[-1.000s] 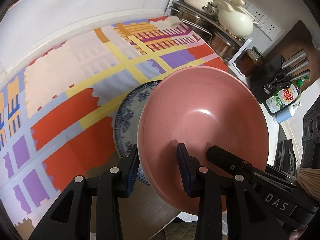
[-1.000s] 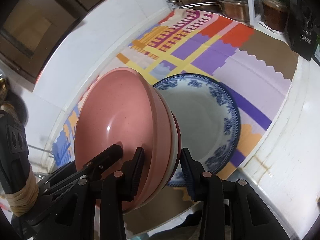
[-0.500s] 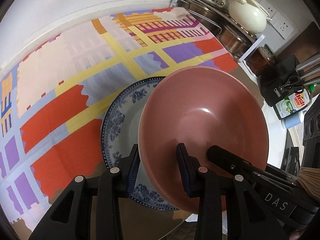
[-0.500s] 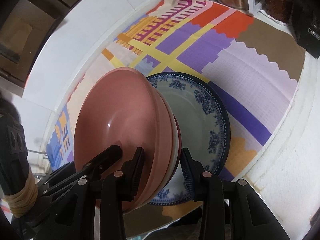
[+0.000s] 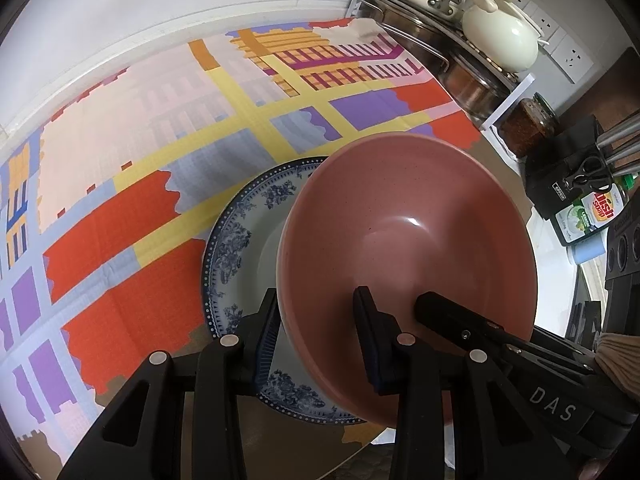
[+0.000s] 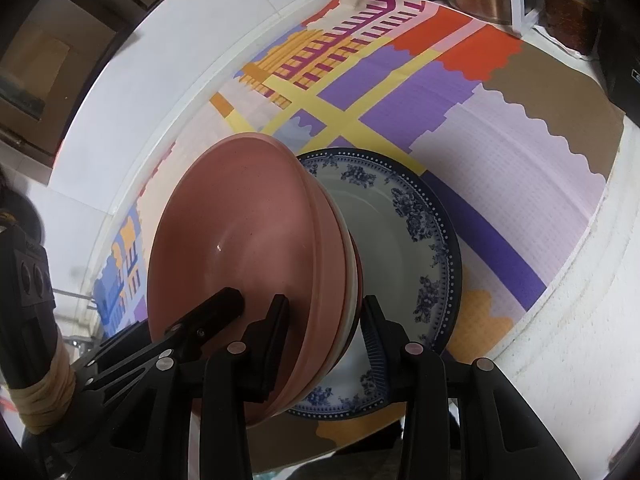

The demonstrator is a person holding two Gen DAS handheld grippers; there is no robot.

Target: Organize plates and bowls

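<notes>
I have the left gripper (image 5: 316,332) and right gripper (image 6: 326,336) each clamped on the rim of the glossy pink ceramic bowl stack (image 6: 256,272), tilted over the blue-patterned white plate (image 6: 404,240) just beyond my fingertips.

"DAS" on right gripper (image 5: 440,308), "dish soap" on bottle (image 5: 592,212)

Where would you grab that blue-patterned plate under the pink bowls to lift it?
By the blue plate's rim on its far side, coming in low from beside it. The rim is thin and flares up off the cloth, so a finger can slip under. The pink bowls cover its middle and near edge.
</notes>
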